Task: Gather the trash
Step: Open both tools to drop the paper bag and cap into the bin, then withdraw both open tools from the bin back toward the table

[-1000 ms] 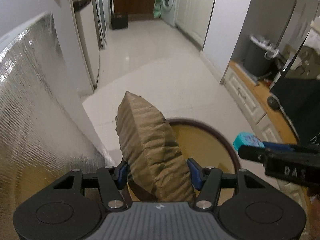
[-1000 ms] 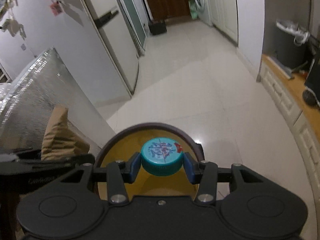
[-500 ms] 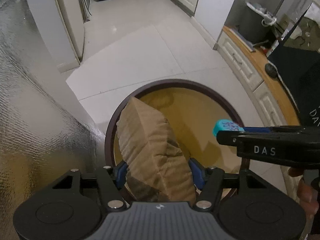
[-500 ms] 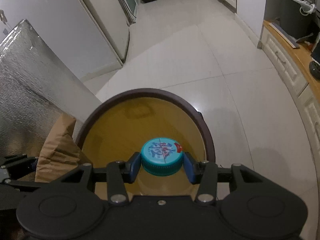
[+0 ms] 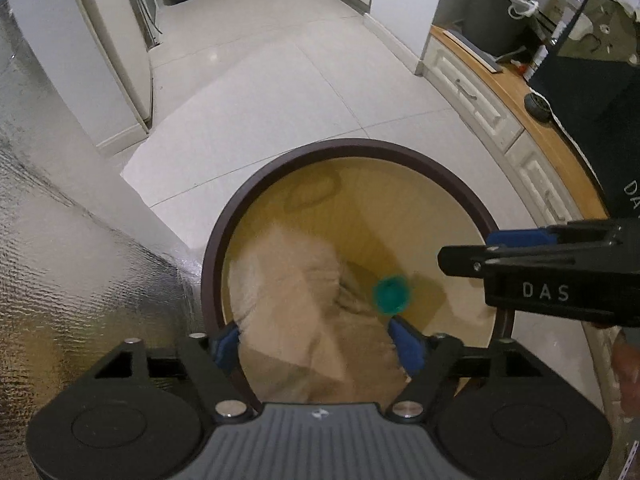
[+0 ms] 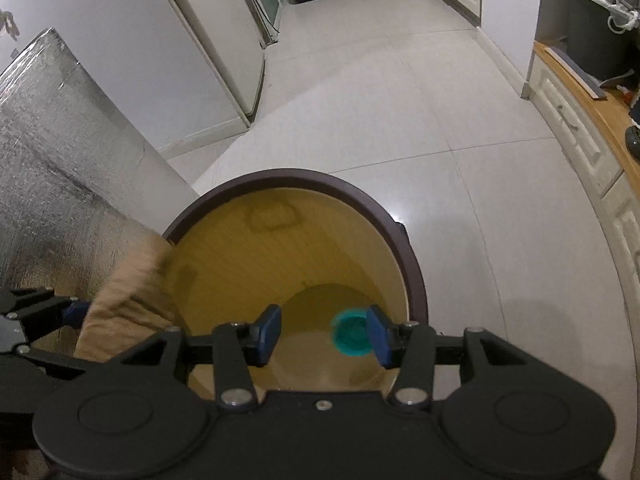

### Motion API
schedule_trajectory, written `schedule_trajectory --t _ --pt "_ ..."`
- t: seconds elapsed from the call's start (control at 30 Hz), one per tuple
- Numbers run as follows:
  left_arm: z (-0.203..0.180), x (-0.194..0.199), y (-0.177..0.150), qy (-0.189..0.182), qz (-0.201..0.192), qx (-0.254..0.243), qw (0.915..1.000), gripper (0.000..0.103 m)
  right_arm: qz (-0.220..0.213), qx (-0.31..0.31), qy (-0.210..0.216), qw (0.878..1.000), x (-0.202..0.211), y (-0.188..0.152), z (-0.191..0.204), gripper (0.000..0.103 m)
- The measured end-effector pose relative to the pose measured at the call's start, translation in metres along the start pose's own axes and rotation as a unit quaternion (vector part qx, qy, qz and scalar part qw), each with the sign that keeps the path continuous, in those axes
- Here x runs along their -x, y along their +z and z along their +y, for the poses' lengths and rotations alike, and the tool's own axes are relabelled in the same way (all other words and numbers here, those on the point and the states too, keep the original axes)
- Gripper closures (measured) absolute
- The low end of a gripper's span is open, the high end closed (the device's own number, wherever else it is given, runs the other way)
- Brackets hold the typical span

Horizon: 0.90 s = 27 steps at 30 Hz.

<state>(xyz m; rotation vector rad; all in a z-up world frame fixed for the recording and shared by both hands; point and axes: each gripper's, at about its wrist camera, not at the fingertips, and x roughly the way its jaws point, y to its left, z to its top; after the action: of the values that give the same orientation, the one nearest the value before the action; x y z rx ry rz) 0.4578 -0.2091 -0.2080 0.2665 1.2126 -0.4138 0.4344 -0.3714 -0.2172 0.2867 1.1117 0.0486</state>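
Since a second ago: both tongs are sitting lower over the bin, and both pieces of trash are now loose and blurred rather than clamped.

Foil panel (image 5: 68, 264): standing at the far left of both views, just beside the bin's rim.

Left gripper (image 5: 318, 346): its jaws have just been opening and are now standing wide apart, pointing steeply down into the bin; the blue pads are flanking the paper without pressing on it.

Crumpled brown paper (image 5: 296, 304): blurring between and just ahead of the left tongs, over the left side of the bin's mouth.

Bin (image 5: 452, 176): a round dark-rimmed container with a yellow-brown inside, lying directly under both pairs of tongs.

Teal bottle cap (image 6: 351, 332): blurring just inside the right tongs' right-hand pad, clear of the left-hand one, above the bin's floor; whether it is touching that pad cannot be told.

Right gripper (image 6: 324, 334): its jaws have just been opening and are standing apart, gripping nothing.

Cabinet with wooden top (image 6: 576, 120): running along the far right, well apart from the tongs.
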Motion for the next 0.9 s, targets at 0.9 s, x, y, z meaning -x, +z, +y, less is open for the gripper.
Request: schedule_trajectory --t 0.9 --pt "0.006 0.017 -0.022 0.036 0.026 0.015 0.9989 0.0 -0.003 0.05 -0.012 0.999 0.032 -0.019 0.0 0.023"
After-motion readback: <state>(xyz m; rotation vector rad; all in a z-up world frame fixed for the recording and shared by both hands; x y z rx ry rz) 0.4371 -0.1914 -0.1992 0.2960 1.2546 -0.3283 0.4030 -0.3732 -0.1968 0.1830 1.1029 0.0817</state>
